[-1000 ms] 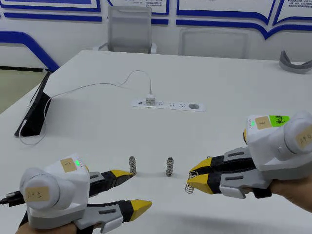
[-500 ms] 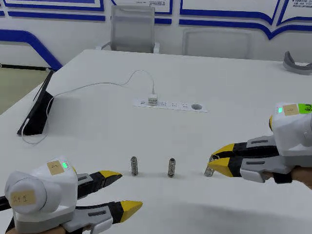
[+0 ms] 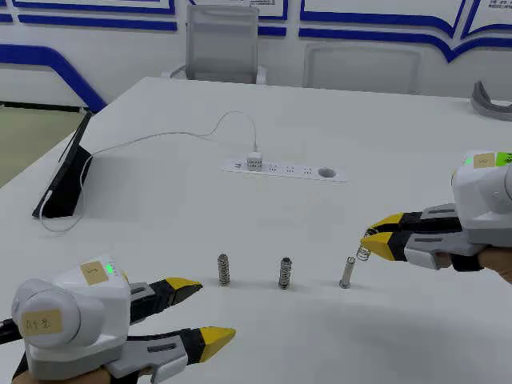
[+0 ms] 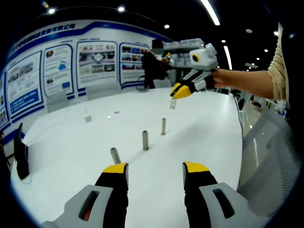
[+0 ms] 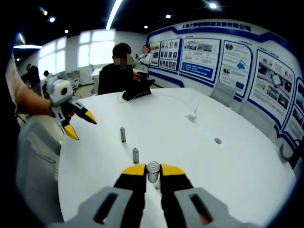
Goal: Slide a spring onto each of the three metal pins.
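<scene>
The right gripper [image 3: 378, 238] is clamped on a spring [image 3: 363, 254], which hangs from its yellow tips just above and a little right of the bare pin [image 3: 346, 272]. The spring's lower end looks close to the pin's top, but from here I cannot tell whether they touch. In the right gripper view the spring sits pinched between the drawn-in jaws, its open coil end facing the camera.

The bare pin stands upright on the white table [image 3: 400, 144], at the right end of a row of three. The middle pin [image 3: 285, 273] and the left pin [image 3: 224, 270] each already wear a spring.

The left gripper [image 3: 200, 310] hovers low near the person, with its jaws spread wide and nothing between them. It points toward the row, with its nearer tip not far from the left pin.

Farther back on the table lies a power strip [image 3: 284, 170] with a cable [image 3: 160, 140] plugged in. A tablet [image 3: 64, 180] leans at the left edge.
</scene>
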`<state>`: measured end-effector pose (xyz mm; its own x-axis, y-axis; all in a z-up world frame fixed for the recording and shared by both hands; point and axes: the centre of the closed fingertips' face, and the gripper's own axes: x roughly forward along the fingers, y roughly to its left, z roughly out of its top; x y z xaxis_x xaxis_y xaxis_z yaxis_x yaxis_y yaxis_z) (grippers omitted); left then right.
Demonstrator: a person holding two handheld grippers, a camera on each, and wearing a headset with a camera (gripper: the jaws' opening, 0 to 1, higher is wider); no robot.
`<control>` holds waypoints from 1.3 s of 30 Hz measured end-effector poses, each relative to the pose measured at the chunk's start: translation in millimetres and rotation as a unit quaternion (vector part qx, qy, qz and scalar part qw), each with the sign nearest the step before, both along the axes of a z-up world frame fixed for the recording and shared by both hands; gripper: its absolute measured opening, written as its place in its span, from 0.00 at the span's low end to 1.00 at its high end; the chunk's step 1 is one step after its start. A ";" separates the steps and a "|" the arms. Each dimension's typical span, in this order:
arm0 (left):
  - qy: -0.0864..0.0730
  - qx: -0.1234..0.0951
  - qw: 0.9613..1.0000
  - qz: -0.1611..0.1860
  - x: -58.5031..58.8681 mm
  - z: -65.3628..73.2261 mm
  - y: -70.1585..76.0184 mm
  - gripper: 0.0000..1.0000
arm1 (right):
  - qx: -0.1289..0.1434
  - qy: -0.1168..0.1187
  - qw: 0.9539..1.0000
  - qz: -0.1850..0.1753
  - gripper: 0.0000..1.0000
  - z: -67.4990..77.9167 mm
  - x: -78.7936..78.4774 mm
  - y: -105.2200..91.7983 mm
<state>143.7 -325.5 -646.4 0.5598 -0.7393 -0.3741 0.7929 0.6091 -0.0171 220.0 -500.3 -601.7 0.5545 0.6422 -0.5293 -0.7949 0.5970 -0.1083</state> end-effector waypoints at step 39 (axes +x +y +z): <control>0.002 0.000 1.000 0.009 1.2 -1.2 6.5 0.45 | 0.002 0.033 0.998 -0.045 0.12 -44.1 27.2 -3.3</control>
<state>144.9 -319.1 -647.6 0.5704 -0.7295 -0.3773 0.7824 0.6225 -0.0207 247.3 -503.6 -645.8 0.5738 0.5937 -0.5642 -0.7433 0.6668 -0.0543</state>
